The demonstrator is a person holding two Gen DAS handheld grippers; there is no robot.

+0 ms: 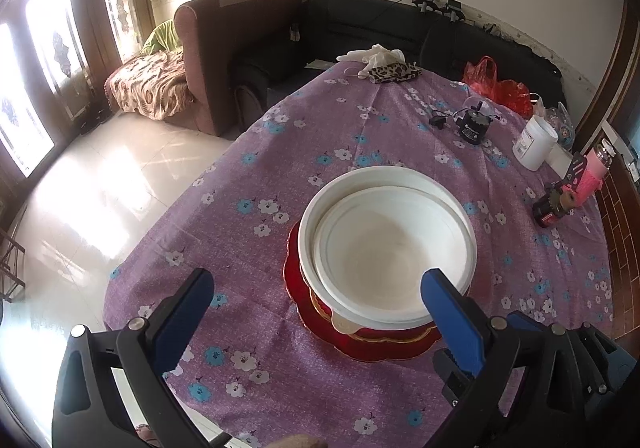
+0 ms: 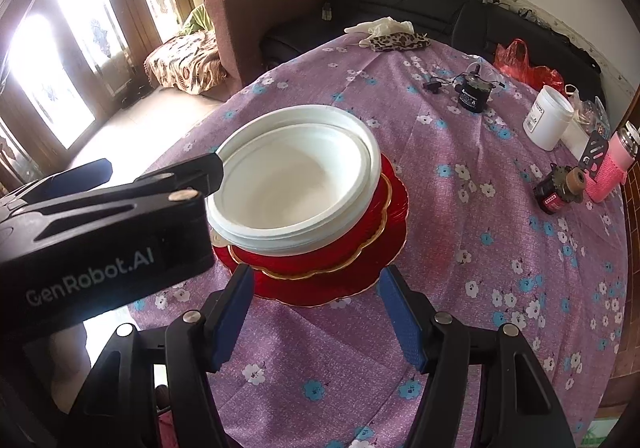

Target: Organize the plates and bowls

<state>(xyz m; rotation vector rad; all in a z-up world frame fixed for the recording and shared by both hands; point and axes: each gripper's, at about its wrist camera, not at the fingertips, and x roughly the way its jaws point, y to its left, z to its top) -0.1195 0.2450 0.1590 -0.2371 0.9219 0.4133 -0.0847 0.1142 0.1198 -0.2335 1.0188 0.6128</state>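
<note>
White bowls (image 2: 296,176) on red plates (image 2: 340,280), just beyond right gripper (image 2: 318,312).

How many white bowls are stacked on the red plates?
2: a larger outer bowl sitting on the red plates, and a smaller inner bowl nested inside it. More could be hidden underneath.

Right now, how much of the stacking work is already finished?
Mostly done: two white bowls sit nested on the stacked red plates. Nothing is in hand; the left gripper and right gripper are open. No other loose dishes show on the tablecloth.
</note>
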